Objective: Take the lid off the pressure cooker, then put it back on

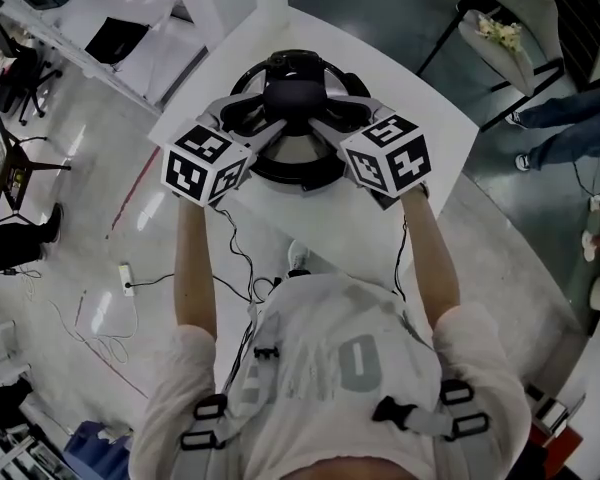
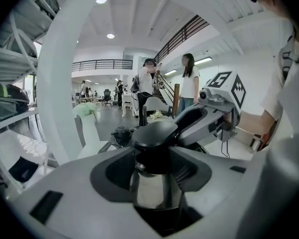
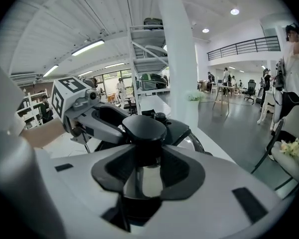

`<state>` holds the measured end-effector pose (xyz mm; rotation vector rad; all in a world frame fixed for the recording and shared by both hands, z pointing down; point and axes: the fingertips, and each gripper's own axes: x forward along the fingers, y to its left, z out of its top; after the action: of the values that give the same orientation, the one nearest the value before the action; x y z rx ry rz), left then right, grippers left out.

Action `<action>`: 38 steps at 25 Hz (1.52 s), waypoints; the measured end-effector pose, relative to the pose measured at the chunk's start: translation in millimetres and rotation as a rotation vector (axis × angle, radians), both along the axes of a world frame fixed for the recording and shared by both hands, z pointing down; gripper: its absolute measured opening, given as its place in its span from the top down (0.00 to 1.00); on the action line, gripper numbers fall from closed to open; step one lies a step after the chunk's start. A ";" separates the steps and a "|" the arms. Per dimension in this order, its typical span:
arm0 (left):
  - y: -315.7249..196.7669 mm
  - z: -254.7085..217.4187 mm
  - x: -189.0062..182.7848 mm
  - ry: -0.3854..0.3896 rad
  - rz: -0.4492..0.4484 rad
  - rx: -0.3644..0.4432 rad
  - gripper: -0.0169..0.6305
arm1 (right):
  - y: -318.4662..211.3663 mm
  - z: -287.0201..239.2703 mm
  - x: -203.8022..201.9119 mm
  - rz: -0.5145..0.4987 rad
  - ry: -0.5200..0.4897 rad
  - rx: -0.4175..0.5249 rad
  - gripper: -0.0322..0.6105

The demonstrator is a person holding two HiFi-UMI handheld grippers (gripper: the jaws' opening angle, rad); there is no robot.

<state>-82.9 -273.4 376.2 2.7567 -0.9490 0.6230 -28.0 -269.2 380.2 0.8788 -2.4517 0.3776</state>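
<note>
Two hand-held grippers meet over one pressure cooker (image 1: 302, 176), which stands mid-way along a white table (image 1: 310, 218). Head view: the left gripper (image 1: 278, 111) and the right gripper (image 1: 318, 108) converge from opposite sides on the black knob (image 1: 294, 92) at the centre of the lid (image 1: 300, 149). This doubled, symmetrical hold probably serves to lift the lid level. The marker cubes (image 1: 205, 163) and the forearms cover the near part of the cooker, so the seam between lid and pot cannot be seen. Whether the lid sits locked, loose or just raised cannot be told. Left gripper view: the jaws stand about half apart and closed against the neck under the knob, one on each side, with polished steel of the lid showing between and below them. The right gripper reaches in from the upper right, and its tips are hidden behind the knob. A small black fitting (image 2: 120, 133) on the lid, perhaps the valve, shows just past the knob but is too small to identify. Right gripper view: these jaws likewise clasp the narrow neck beneath the knob's cap, a hold placed under the cap's overhang so that an upward pull should not slip. The left gripper enters from the upper left. The pot body is cut off below the jaws, and a white column (image 3: 182, 59) blocks part of the hall behind.
</note>
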 end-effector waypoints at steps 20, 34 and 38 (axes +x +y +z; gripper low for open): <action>-11.0 -9.4 26.9 0.009 0.206 0.055 0.42 | -6.7 -23.3 12.1 -0.029 -0.037 0.210 0.54; -1.8 -12.2 19.8 0.019 0.164 0.014 0.56 | -22.0 -22.9 34.3 0.105 -0.042 0.226 0.50; 3.7 -13.4 18.9 0.015 0.104 0.039 0.57 | -27.7 -25.1 37.1 0.126 -0.046 0.227 0.54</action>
<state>-64.0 -269.8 362.8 2.8564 -0.8279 0.6054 9.1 -296.9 355.2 1.1338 -2.5233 0.1655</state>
